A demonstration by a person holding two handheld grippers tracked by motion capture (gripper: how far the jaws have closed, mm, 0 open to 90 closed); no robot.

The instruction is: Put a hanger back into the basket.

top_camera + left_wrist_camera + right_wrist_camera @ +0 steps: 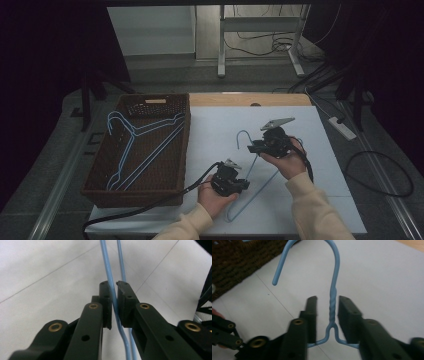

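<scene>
while two tools flank one hanger | basket: two hangers

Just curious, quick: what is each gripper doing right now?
Left gripper: shut on the hanger wire.
Right gripper: open, jaws either side of the hanger's neck.

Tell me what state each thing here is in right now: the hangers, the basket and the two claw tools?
Blue hanger: lying on the white table, a gripper at each end.
Left gripper: shut on the hanger's wire.
Right gripper: open, jaws either side of the twisted neck without touching it.
Wicker basket: upright, open-topped.
Hangers in basket: lying flat inside; they look like two or more.
</scene>
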